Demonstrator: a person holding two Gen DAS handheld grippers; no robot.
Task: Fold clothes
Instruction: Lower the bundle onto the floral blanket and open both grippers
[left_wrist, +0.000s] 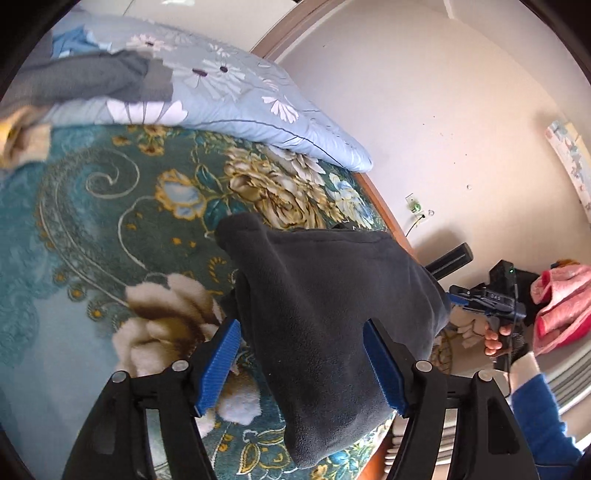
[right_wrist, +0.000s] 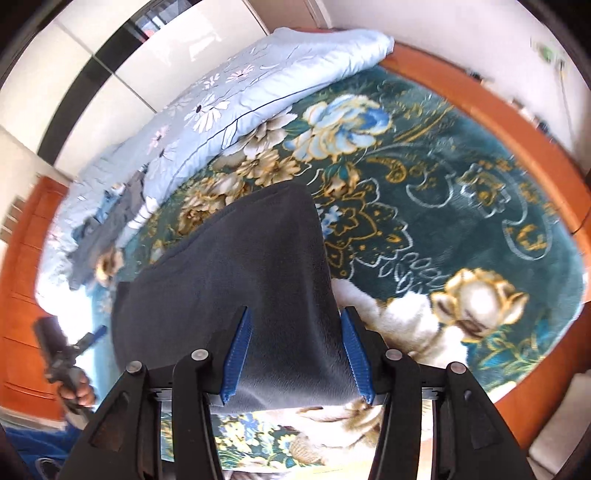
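Note:
A dark navy fleece garment (left_wrist: 332, 321) lies on a teal floral blanket (left_wrist: 92, 229) on the bed. In the left wrist view my left gripper (left_wrist: 301, 330) is open, its blue pads (left_wrist: 218, 365) on either side of the garment's near end. In the right wrist view the same garment (right_wrist: 236, 273) lies between the blue pads (right_wrist: 356, 354) of my right gripper (right_wrist: 295, 314), which is also open. The right gripper shows at the right of the left wrist view (left_wrist: 476, 291); the left gripper shows at the left of the right wrist view (right_wrist: 70, 350).
A light blue floral quilt (left_wrist: 229, 92) lies at the far side of the bed with grey clothes (left_wrist: 92, 77) on it. A cream cloth (left_wrist: 22, 136) lies at the left. The wooden bed frame (right_wrist: 498, 114) borders the blanket. A pink cloth (left_wrist: 561, 306) is off the bed.

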